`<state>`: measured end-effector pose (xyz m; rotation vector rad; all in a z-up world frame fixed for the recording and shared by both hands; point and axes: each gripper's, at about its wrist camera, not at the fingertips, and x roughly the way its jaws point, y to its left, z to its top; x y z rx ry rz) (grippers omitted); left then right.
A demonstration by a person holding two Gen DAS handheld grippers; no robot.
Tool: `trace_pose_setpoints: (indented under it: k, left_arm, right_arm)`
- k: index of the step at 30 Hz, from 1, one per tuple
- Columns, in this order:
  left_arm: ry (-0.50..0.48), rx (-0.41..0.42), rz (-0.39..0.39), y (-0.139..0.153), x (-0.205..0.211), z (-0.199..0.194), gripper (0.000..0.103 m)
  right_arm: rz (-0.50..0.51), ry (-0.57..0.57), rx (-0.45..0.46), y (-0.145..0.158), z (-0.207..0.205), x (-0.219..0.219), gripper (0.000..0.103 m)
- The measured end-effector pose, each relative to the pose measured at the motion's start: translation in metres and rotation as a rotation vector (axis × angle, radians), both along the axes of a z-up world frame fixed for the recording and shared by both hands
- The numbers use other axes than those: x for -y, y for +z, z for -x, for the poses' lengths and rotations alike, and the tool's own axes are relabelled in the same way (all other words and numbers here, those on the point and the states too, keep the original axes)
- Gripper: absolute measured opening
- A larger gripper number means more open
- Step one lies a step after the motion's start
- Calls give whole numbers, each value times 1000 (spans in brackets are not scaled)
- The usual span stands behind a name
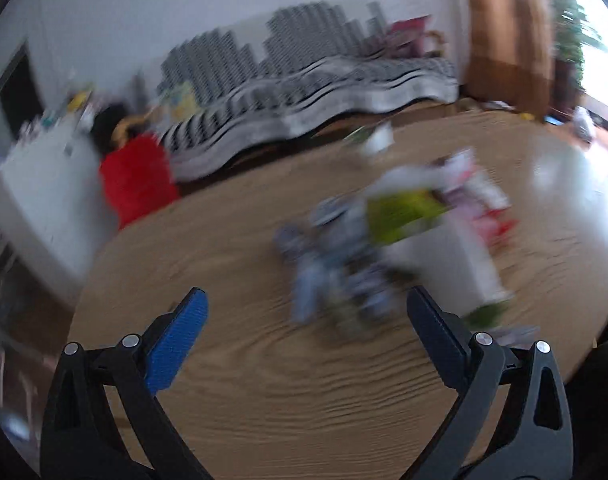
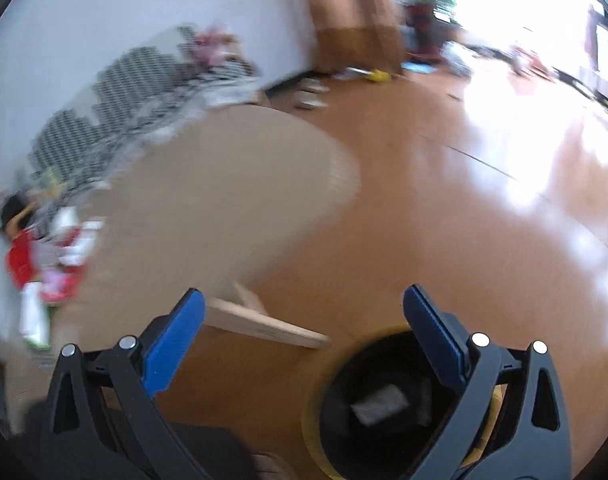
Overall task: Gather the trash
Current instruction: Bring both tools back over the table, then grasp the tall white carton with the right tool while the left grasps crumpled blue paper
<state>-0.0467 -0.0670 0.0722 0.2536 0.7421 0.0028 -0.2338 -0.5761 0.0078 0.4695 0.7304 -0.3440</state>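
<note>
Both views are motion-blurred. In the left wrist view a heap of wrappers lies on the round wooden table [image 1: 244,360]: a blue-grey crumpled wrapper [image 1: 327,272], a lime-green packet [image 1: 403,212] and a pink-white packet [image 1: 471,188]. My left gripper [image 1: 305,312] is open and empty, just short of the blue-grey wrapper. In the right wrist view my right gripper [image 2: 304,312] is open and empty above the floor, over a black trash bin [image 2: 383,400] with a yellowish rim that holds a pale piece of trash [image 2: 379,402]. The wrapper heap [image 2: 64,256] shows far left on the table [image 2: 224,184].
A sofa with a black-and-white striped cover [image 1: 304,92] stands behind the table, with a red cushion [image 1: 138,176] and a white cabinet [image 1: 36,184] to the left. A wooden table leg [image 2: 264,324] runs beside the bin. The glossy wooden floor [image 2: 483,200] stretches to the right.
</note>
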Motion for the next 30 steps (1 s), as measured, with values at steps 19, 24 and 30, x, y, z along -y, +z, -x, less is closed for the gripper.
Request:
trace_pose_setpoints:
  k: [19,24,30]
  left_arm:
    - [-27,-140,111,-87,-67,-31,97]
    - [15,-152,119,-91,-76,-44,97]
    - [16,-177,152,-99,-75,-61,97]
  right_arm:
    - [-59,781,-78,8,-186,-313,96]
    - [-109,814,-99,3,-221,-337,76]
    - [-163,830,-175,-17,-244,-356,53]
